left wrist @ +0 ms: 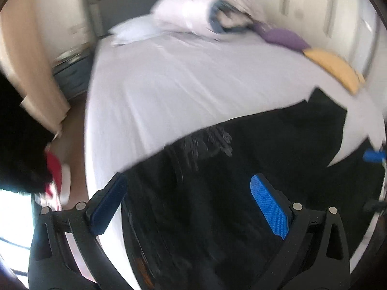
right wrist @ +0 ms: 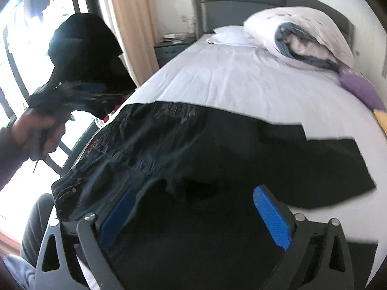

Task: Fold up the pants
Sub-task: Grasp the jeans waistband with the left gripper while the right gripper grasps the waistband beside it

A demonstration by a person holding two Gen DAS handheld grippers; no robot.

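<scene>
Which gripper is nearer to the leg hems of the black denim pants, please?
Right. The right gripper hovers over the middle of the black denim pants; the left gripper is by the waistband end, away from the leg hems.

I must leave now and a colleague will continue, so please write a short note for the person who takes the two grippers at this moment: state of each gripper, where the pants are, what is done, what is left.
Left gripper: open, holding nothing, above the pants near the bed's left edge; this view is blurred.
Right gripper: open, holding nothing, above the waist end.
Black pants: spread flat on the white bed sheet, waistband with button toward the window side, legs pointing to the right.
Done: pants laid out.
Left: no fold is visible yet; all folding remains.
Purple and yellow cloths lie nearby, not touching the pants.
</scene>
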